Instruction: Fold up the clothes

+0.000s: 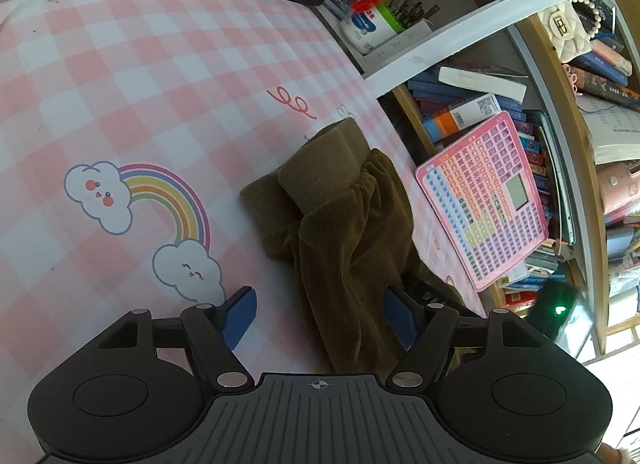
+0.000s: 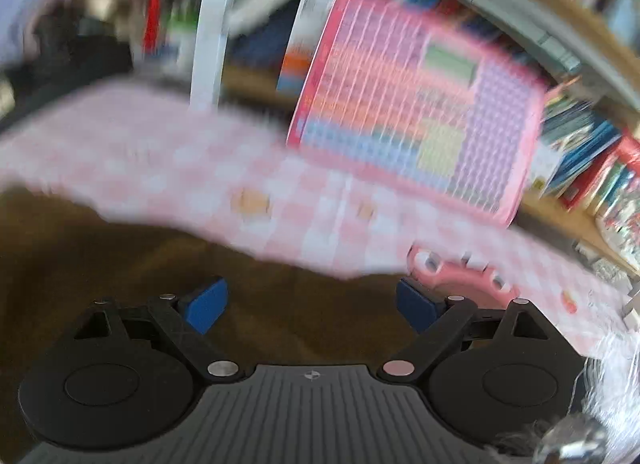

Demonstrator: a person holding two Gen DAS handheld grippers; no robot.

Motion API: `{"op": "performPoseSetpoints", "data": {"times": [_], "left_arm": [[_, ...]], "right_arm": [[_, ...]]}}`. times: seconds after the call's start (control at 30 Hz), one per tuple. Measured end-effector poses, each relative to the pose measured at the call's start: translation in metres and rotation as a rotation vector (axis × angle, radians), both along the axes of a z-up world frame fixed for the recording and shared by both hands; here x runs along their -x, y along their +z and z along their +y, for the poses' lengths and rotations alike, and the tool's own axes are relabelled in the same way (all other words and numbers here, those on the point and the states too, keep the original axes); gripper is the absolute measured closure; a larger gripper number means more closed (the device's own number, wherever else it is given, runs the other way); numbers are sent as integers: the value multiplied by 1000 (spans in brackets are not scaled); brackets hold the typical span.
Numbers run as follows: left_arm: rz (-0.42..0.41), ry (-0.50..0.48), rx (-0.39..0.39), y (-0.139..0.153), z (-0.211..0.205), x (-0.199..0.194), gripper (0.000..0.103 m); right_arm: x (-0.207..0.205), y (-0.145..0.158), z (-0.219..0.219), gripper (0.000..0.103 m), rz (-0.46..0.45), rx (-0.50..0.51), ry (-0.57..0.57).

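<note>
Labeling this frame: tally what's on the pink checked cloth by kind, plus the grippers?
Brown corduroy garment: 1
Pink button-grid toy board, leaning at the cloth's far edge: 1
Grippers: 2, left gripper and right gripper, both with jaws open
Total: 4
The right wrist view is motion-blurred, so smaller items may be missed.

We note the olive-brown ribbed corduroy garment point(image 1: 352, 232) right of centre: soft matt cloth, its cuff a smoother knit. Under it the pink-and-white checked printed cloth cover point(image 1: 160, 76) looks smooth and flat, faintly sheened. The left gripper point(image 1: 320, 314) at the bottom shows matt black plastic links, dull silver metal pins and matt blue pads point(image 1: 239, 316). At right, a pink glossy plastic button board point(image 1: 486, 200); the right-wrist view is blurred.
</note>
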State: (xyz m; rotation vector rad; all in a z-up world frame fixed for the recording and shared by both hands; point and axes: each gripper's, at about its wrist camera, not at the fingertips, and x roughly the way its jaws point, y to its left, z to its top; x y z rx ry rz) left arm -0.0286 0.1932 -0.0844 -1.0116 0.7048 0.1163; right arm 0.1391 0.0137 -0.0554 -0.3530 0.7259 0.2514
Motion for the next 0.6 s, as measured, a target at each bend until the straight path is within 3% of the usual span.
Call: {"op": "performPoseSetpoints", "data": {"times": [0.13,0.37,0.6], "left_arm": [[0,26,42,-3,4,0,31],[-5,85,117,-9,9,-7,31],[10,150,154,-11,8,-20,35]], "right_arm": [[9,-1,-2,9,-1,6,-11],[82,15,-10,9,-35,-7,96],[118,0,-11,9,12,45,137]]}}
